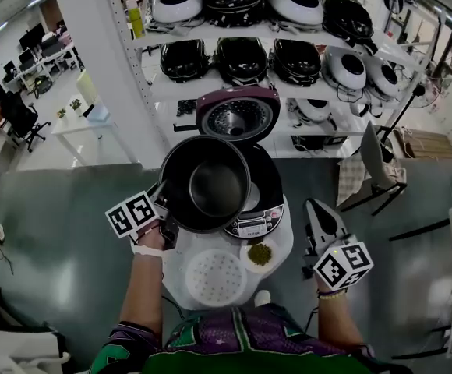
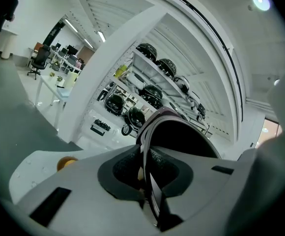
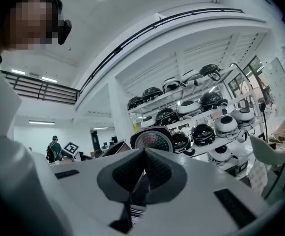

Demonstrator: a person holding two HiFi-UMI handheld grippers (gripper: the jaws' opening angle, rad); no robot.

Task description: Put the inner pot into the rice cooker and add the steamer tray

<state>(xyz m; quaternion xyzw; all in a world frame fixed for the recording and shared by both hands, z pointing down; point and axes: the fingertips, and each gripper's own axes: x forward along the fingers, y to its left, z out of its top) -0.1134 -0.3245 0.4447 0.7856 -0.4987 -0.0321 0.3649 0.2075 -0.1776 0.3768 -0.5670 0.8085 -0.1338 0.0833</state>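
Observation:
The black inner pot (image 1: 205, 184) hangs tilted just above the open rice cooker (image 1: 263, 209), whose maroon-rimmed lid (image 1: 238, 115) stands up behind it. My left gripper (image 1: 164, 202) is shut on the pot's left rim; in the left gripper view the thin rim (image 2: 147, 154) runs between the pads of my left gripper (image 2: 145, 170). The white perforated steamer tray (image 1: 216, 276) lies on the round white table (image 1: 181, 249) in front of the cooker. My right gripper (image 1: 313, 209) is to the cooker's right, shut and empty; the right gripper view shows my right gripper (image 3: 142, 181) with pads together.
A small dish of green bits (image 1: 259, 253) sits beside the steamer tray. White shelves (image 1: 288, 29) behind hold several other rice cookers. A grey chair (image 1: 374, 162) stands to the right. A person (image 3: 54, 149) stands far off among the desks.

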